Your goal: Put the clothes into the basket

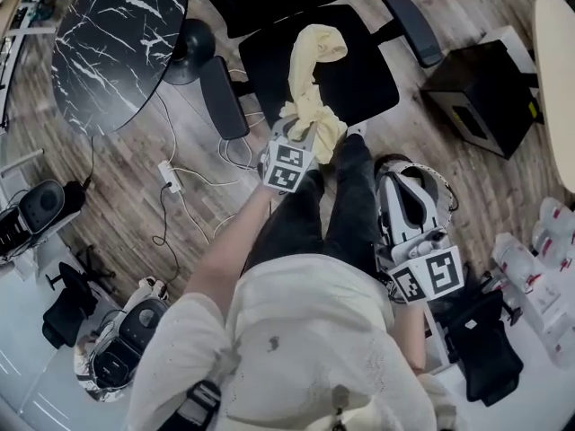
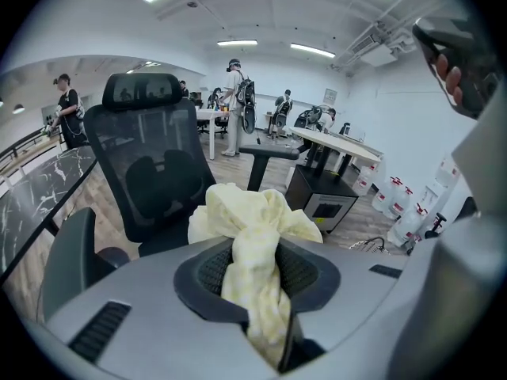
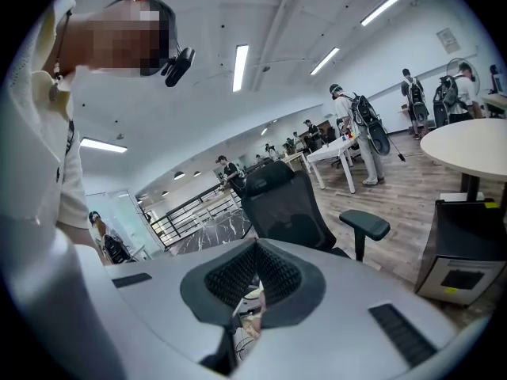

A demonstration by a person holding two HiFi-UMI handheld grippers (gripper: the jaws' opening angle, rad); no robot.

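A pale yellow cloth (image 1: pixel 313 97) hangs bunched from my left gripper (image 1: pixel 304 131), its upper end trailing over the black office chair's seat (image 1: pixel 359 79). In the left gripper view the same cloth (image 2: pixel 252 236) is pinched between the jaws, and the left gripper (image 2: pixel 255 264) is shut on it, held up in front of the chair's backrest (image 2: pixel 154 161). My right gripper (image 1: pixel 406 173) is beside my right leg, apart from the cloth. Its jaws (image 3: pixel 255 274) are together with nothing between them. I see no basket that I can tell for sure.
A black marble round table (image 1: pixel 117 34) stands at the upper left, a black cabinet (image 1: pixel 476 97) at the upper right beside a white table edge (image 1: pixel 559 79). A power strip with cables (image 1: pixel 171 176) lies on the wooden floor. Water bottles (image 1: pixel 539 268) stand at the right. People are in the background.
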